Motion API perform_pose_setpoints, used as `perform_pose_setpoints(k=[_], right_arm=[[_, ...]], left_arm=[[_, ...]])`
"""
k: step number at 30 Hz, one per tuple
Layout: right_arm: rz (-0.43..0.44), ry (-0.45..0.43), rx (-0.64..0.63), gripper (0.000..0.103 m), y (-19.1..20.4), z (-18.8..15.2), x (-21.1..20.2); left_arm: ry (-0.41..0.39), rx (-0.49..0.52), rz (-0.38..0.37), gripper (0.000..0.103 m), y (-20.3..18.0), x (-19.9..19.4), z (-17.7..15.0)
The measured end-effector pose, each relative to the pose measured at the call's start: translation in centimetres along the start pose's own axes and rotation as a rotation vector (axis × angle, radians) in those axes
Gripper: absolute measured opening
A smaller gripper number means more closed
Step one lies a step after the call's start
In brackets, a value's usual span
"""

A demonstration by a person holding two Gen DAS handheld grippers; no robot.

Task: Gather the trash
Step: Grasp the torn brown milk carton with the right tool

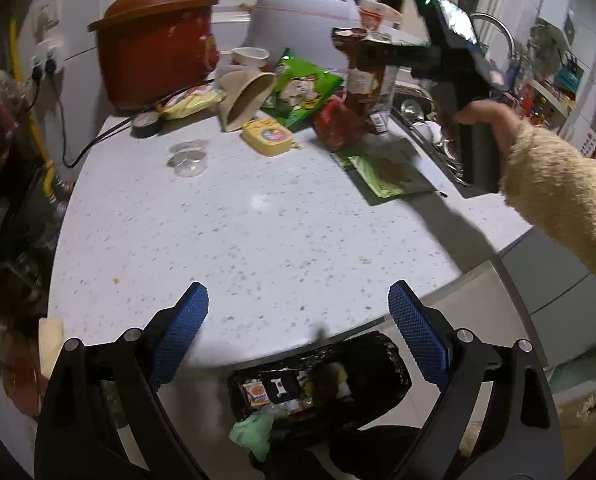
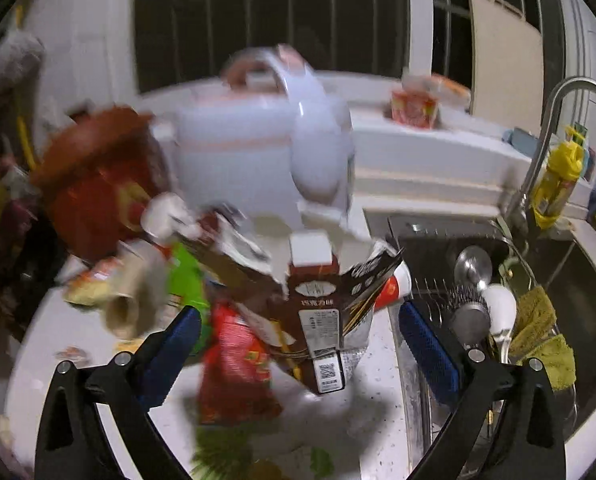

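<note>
Trash lies at the back of the white speckled counter [image 1: 237,232]: a green snack bag [image 1: 302,88], a tipped paper cup [image 1: 245,96], a small yellow box [image 1: 267,136], a red packet [image 1: 334,124], a brown carton [image 1: 362,76] and a flat dark-green wrapper [image 1: 390,168]. My left gripper [image 1: 298,308] is open and empty above the counter's front edge, over a black-lined trash bin [image 1: 394,364] holding scraps. My right gripper [image 2: 300,328], held by a hand in a fuzzy yellow sleeve [image 1: 558,192], is open. Just beyond its pads stand the brown carton [image 2: 318,320] and the red packet [image 2: 233,368]; neither pad touches them.
A red clay pot [image 1: 153,40] and a white rice cooker [image 1: 302,12] stand at the back, with a black cord [image 1: 97,140] trailing left. A sink [image 2: 578,300] full of dishes, with a faucet [image 2: 558,120], borders the counter on the right.
</note>
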State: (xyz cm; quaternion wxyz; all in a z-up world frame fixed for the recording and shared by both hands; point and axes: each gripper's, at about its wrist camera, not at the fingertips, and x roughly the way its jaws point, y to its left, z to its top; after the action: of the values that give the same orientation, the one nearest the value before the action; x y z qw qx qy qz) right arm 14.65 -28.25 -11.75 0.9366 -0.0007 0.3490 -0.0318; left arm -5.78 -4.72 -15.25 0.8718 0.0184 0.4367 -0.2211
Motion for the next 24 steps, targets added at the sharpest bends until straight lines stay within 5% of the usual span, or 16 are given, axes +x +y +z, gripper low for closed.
perform_pose_setpoints(k=[7, 11, 16, 20, 24], right_arm=[[-0.092, 0.036, 0.021, 0.098, 0.5, 0.6, 4.7], [-0.081, 0.030, 0.011, 0.089, 0.1, 0.7, 4.6], [-0.009, -0.061, 0.019, 0.088, -1.1, 0.9, -1.6], [0.055, -0.125, 0.044, 0.088, -2.2, 0.7, -7.6], [0.099, -0.154, 0.067, 0.089, -3.0, -0.7, -12.2]], left_arm=[[0.018, -0.052, 0.026, 0.089, 1.6, -0.1, -0.7], [0.013, -0.064, 0.038, 0.089, 2.2, 0.3, 0.1], [-0.006, -0.043, 0.079, 0.089, 2.6, 1.8, 3.2], [0.010, 0.100, 0.316, 0.089, 1.6, 6.1, 8.7], [-0.028, 0.199, 0.321, 0.089, 1.7, 9.6, 13.5]])
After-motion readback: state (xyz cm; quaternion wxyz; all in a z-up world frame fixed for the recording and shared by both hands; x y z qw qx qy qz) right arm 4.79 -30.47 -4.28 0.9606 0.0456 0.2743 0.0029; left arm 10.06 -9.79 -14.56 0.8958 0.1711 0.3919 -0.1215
